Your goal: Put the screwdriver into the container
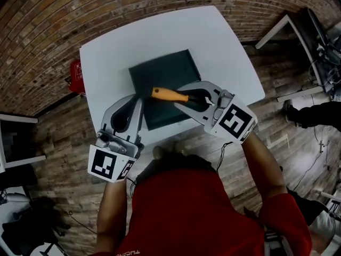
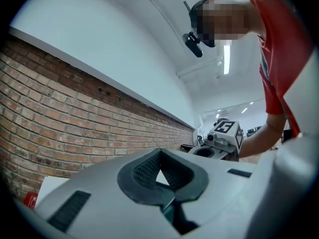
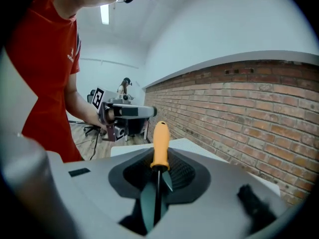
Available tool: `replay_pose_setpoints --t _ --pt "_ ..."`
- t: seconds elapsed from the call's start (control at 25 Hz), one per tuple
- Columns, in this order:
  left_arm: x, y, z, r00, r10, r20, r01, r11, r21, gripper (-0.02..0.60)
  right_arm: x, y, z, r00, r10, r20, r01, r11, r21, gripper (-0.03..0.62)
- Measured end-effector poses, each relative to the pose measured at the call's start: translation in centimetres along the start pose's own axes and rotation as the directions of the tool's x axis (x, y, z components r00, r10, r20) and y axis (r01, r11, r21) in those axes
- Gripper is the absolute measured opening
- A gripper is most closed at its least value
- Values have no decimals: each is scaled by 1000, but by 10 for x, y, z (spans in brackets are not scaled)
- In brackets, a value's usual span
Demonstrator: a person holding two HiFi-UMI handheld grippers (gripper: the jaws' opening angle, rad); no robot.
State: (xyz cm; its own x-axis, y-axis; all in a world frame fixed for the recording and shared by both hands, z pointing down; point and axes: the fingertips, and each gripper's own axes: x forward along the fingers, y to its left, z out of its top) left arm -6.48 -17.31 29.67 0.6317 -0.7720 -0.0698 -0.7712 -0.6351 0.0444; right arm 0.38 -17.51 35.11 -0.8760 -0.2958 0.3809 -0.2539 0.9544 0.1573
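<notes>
The screwdriver [image 1: 169, 94] is clamped in the right tool [image 1: 184, 101] above the container [image 1: 165, 71]; the left tool [image 1: 136, 102] is closed, empty.

The person wears a red short-sleeved shirt [image 1: 197, 212] with a little small lettering on it. Ahead of the shirt, the left gripper [image 1: 131, 102] and right gripper [image 1: 186, 98] are pale grey with black ribbed jaws. Each carries a white cube printed with black square markers.

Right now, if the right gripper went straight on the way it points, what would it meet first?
Probably the left gripper, just beyond the handle of the held screwdriver; depth is unclear, so it may pass beside.
</notes>
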Motion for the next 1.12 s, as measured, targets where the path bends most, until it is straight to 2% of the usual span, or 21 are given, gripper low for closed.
replay_pose_setpoints --t 0.24,0.48,0.68,1.12 --pt "-7 1 -24 1000 2 -24 -3 1000 -15 12 22 18 -30 993 77 -94 -82 995 -56 87" --pt "-7 1 -60 994 12 -107 -13 1000 -5 12 42 24 -60 975 111 -193 -129 988 -86 87" --pt "-9 0 -80 988 9 -151 -11 1000 -11 12 57 30 -87 949 137 -283 -175 978 -112 87" --pt "-13 2 -98 983 7 -181 -13 999 -33 12 77 32 -128 887 181 -424 -248 963 -108 87"
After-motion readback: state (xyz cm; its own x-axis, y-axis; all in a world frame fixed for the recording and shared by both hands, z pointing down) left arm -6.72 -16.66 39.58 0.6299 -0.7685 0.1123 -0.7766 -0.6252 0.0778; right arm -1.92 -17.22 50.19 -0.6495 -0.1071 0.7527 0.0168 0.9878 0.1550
